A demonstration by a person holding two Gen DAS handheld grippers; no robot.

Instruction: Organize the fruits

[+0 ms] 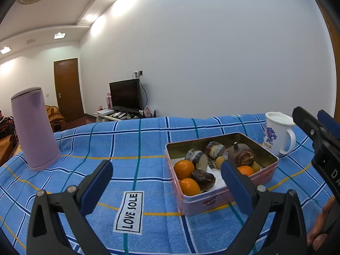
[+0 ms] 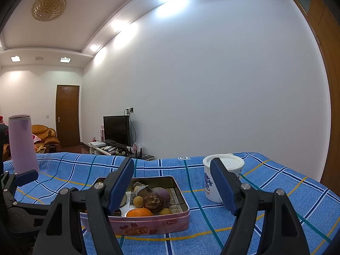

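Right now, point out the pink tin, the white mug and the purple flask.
pink tin (image 1: pixel 204 201), left wrist view, on its near pink wall.
white mug (image 1: pixel 276 136), left wrist view, on its printed side.
purple flask (image 1: pixel 34 127), left wrist view, on the middle of its body.

A blue checked cloth (image 1: pixel 148 140) covers the tabletop, crossed by white, navy, teal and yellow lines, with a white label reading LOVE SOLE (image 1: pixel 129 211) sewn near the front edge. On the cloth stand a lilac flask (image 1: pixel 34 129) at the left, an open pink tin (image 1: pixel 221 199) holding fruit in the middle, and a lidded white mug (image 1: pixel 278 136) just behind the tin's right corner.
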